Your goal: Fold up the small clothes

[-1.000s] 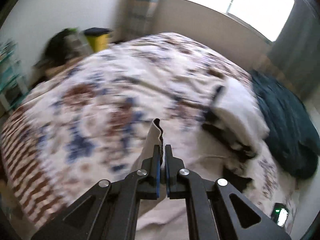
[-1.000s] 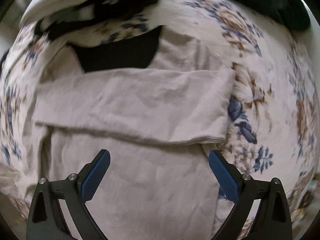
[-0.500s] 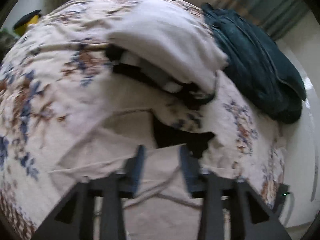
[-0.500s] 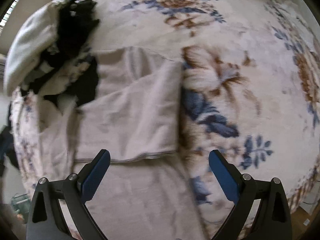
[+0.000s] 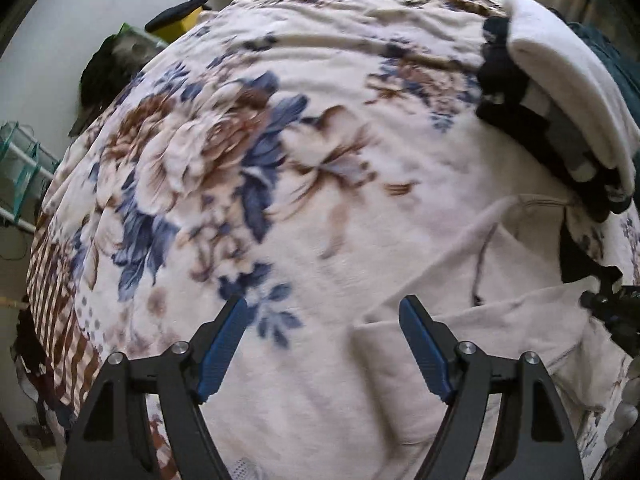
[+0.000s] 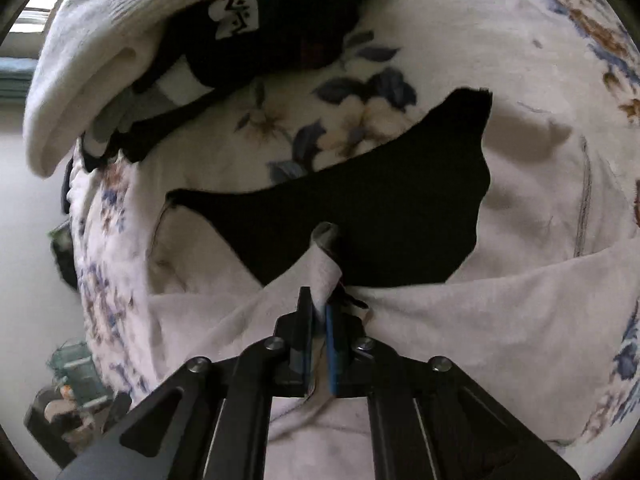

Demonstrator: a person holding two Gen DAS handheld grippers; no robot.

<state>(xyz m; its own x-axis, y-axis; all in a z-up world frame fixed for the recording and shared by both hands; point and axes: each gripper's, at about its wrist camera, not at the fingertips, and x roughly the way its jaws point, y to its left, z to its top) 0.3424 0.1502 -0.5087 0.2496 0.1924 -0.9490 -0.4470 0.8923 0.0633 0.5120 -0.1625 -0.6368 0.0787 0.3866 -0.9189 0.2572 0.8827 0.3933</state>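
Note:
A beige garment (image 5: pixel 500 340) lies spread on the floral bedspread (image 5: pixel 280 140), with a black patch (image 6: pixel 360 208) showing at its far side. My left gripper (image 5: pixel 323 304) hangs low over the bed, its jaws opening. They hold nothing. The garment's left corner lies on the bed under the right finger (image 5: pixel 424 352). My right gripper (image 6: pixel 318 304) is shut on a pinched-up bunch of the beige garment (image 6: pixel 480 320), right at the edge of the black patch. The fabric pokes up past the fingertips.
A pile of white and black clothes (image 5: pixel 560 80) (image 6: pixel 100 60) sits on the bed just beyond the garment. A dark teal blanket (image 5: pixel 616 60) lies behind it. Off the bed's far left are a yellow bin (image 5: pixel 180 16) and a teal rack (image 5: pixel 20 160).
The left gripper let go of the beige fabric, opened wide and sank toward the bed. The right gripper, wide open before, moved to the edge by the black patch and shut on the fabric.

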